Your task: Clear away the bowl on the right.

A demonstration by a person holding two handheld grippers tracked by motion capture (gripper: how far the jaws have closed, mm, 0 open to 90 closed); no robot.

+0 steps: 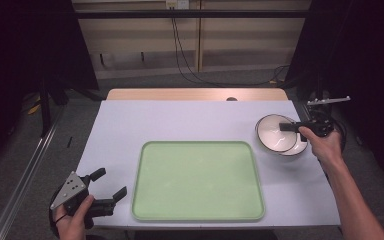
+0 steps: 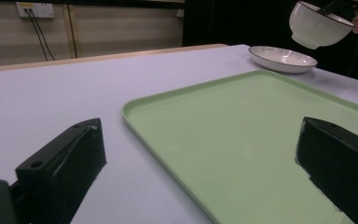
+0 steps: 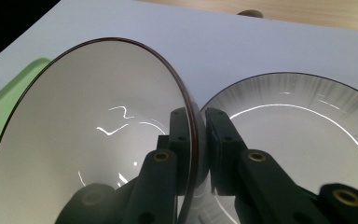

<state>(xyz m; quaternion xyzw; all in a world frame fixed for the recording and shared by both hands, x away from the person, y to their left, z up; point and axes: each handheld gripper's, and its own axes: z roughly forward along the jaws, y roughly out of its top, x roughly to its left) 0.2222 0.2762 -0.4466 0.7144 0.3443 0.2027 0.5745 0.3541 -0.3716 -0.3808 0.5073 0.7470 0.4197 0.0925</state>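
1. The right gripper [image 1: 289, 127] is gripping the rim of a white bowl [image 1: 272, 132] near the right edge of the table [image 1: 190, 120], toward its far corner.
2. In the right gripper view, its jaws are closed almost together on the bowl's dark-edged rim [image 3: 193, 116], one jaw sitting inside the bowl [image 3: 84, 140] and the other outside against the wall.
3. The bowl is hanging tilted in that grip, lifted clear of the table, as the left gripper view is showing it [image 2: 318, 24] in the air above a shallow white plate [image 2: 282, 58].
4. The plate [image 1: 296, 146] is lying flat on the table just under and beside the bowl, close to the right edge; in the right gripper view it [image 3: 307, 126] is lying just beyond the outer jaw.
5. A pale green tray [image 1: 198, 180] is lying in the middle of the table toward the near edge, near the bowl and plate but not touching them.
6. The left gripper [image 1: 109, 184] is resting at the near left corner of the table, held in the person's left hand [image 1: 72, 220], just beside the tray's left side.
7. Its jaws are standing wide apart and holding nothing; in the left gripper view they are framing the near corner of the tray [image 2: 242, 140].
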